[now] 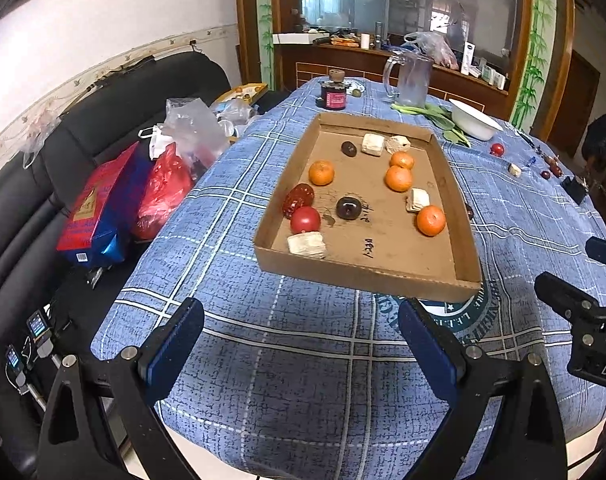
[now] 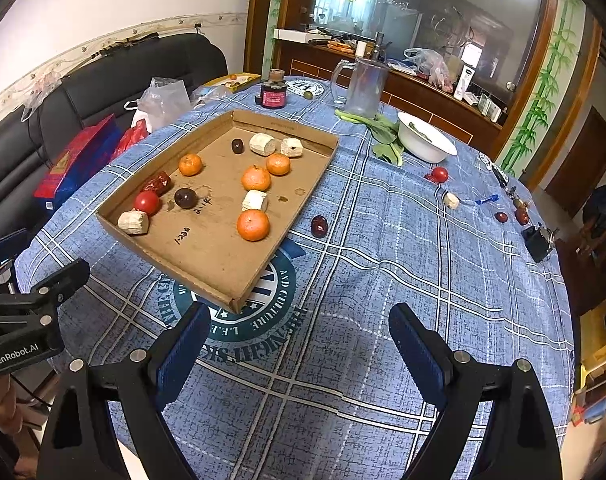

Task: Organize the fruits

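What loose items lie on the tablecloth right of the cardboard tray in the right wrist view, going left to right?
Dark red date → red tomato → pale chunk → blue pen → small red fruit.

Left wrist view: looks out between my left fingers (image 1: 171,344), tilted down over the near table (image 1: 295,380) edge, facing far toward the cabinet (image 1: 383,60). Tray (image 1: 367,276) sits just beyond my fingertips, near centre; sofa (image 1: 103,112) fills the left. My right gripper (image 1: 575,312) pokes in at the right edge.

Right wrist view: same downward tilt from the near edge, set further right. Tray (image 2: 231,296) lies left of centre; more of the right tabletop (image 2: 423,280) shows. My left gripper (image 2: 43,300) enters at the left edge.

Shared: tray, jug (image 1: 411,76) (image 2: 363,84), bowl (image 1: 473,120) (image 2: 425,140), sofa (image 2: 123,76), cabinet (image 2: 383,60).
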The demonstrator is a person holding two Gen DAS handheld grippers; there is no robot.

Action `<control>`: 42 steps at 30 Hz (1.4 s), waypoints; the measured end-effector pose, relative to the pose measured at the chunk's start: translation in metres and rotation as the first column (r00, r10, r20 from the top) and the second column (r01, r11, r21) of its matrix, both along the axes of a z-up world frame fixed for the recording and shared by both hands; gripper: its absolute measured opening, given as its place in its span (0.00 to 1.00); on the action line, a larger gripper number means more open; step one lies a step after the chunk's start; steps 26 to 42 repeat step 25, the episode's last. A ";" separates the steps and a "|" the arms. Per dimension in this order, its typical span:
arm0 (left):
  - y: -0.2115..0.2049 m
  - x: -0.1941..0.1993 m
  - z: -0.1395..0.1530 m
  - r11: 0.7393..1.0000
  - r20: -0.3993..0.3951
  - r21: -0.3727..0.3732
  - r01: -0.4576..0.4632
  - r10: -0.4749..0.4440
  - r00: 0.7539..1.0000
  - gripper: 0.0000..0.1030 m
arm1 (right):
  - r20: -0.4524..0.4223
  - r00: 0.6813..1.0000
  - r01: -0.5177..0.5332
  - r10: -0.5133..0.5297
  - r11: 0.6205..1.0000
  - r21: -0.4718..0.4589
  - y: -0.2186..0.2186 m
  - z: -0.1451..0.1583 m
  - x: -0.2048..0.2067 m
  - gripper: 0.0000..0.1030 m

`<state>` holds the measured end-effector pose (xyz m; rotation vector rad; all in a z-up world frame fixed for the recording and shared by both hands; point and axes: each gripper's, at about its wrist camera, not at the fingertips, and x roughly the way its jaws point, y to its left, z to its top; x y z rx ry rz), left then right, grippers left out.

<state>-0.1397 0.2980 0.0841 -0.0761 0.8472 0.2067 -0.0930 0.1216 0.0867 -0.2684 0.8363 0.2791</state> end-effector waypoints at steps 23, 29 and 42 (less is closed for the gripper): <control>-0.006 0.006 0.001 1.000 0.001 0.022 0.018 -0.018 1.000 0.95 | -0.013 1.000 0.012 -0.012 1.000 0.001 -0.003 -0.003 0.002 0.91; -0.006 0.006 0.002 1.000 0.004 0.026 0.017 -0.018 1.000 0.95 | -0.014 1.000 0.011 -0.011 1.000 -0.002 -0.003 -0.004 0.002 0.91; -0.006 0.006 0.002 1.000 0.004 0.026 0.017 -0.018 1.000 0.95 | -0.014 1.000 0.011 -0.011 1.000 -0.002 -0.003 -0.004 0.002 0.91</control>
